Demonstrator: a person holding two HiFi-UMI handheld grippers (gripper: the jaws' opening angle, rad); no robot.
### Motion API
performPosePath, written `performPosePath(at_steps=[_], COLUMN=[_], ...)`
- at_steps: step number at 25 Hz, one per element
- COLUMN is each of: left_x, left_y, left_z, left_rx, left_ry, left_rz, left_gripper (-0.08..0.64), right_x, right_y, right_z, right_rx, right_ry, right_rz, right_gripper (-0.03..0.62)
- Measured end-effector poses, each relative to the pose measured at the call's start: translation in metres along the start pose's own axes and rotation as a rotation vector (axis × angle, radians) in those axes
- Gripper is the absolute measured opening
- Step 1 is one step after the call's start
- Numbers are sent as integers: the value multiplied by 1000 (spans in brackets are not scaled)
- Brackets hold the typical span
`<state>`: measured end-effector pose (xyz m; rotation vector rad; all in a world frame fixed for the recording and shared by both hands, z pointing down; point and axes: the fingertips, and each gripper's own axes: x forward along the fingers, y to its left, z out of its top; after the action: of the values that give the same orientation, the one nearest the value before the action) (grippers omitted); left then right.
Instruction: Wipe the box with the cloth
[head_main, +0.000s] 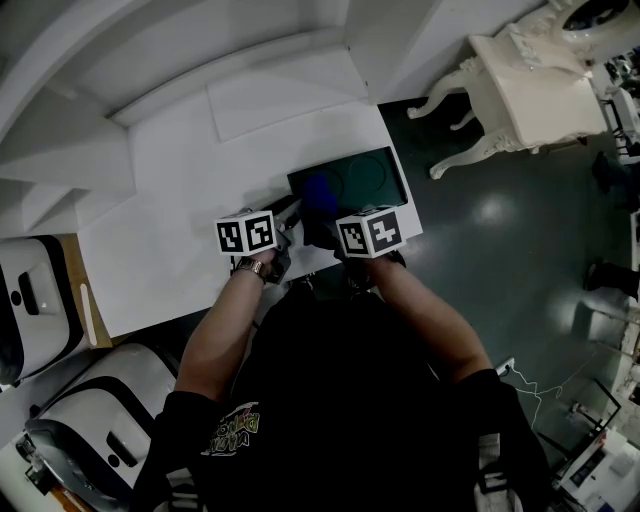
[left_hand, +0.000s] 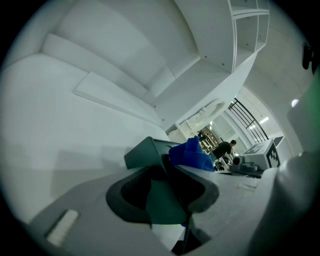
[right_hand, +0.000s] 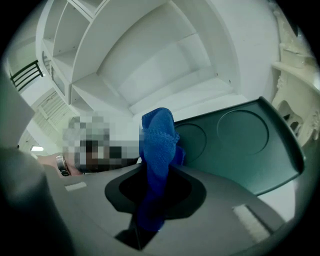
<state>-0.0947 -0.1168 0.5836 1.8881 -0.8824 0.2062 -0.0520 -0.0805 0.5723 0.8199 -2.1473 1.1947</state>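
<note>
My right gripper (right_hand: 152, 200) has its jaws clamped on the blue cloth (right_hand: 159, 145), which sits on the near-left part of the dark green box (right_hand: 240, 145). My left gripper (left_hand: 167, 200) pinches the box's near edge between its jaws. The box lies on the worktop (head_main: 190, 200), with a white panel (head_main: 290, 95) beyond it and an ornate white table (head_main: 540, 90) well to its right.

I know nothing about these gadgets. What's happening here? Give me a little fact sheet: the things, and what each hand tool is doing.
Surface: white table
Box: dark green box, flat, two round outlines on top, at the table's right end
Cloth: blue cloth, bunched, over the box's left part
Left gripper: jaws closed on the box's edge
Right gripper: jaws closed on the cloth
Stage: cloth at the box; whether it touches the top is unclear
</note>
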Motion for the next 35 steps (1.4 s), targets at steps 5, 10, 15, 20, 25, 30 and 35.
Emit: performPosePath(at_steps=[5,10,15,20,25,30,35], left_x=[0,0,0,-1,-1,-1,0], left_y=[0,1,0,1,0,1,1], left_z=[0,-1,-1,-1,-1,-1,-1], left_rx=[0,-1,-5,-9,-13,-17,-25], left_ry=[1,2,1,-5,-7,-10,-18], left_rz=[2,3,2,6,7,6,9], left_gripper=[144,144,144,144,144,144,144], right_x=[-9,-28,-49,-69,-85,-98,-109], right_y=[-21,-46,-73,-100,-120,-138,-146], right_z=[0,4,4,3,3,2,-1], right_rx=[34,65,127,207,244,287,300], right_ry=[-21,-50,-95,-149,-176,-202,-219], right_rz=[-30,-84,-124,-152,-179,-205,-211], right_gripper=[96,97,97,97,97,97,94])
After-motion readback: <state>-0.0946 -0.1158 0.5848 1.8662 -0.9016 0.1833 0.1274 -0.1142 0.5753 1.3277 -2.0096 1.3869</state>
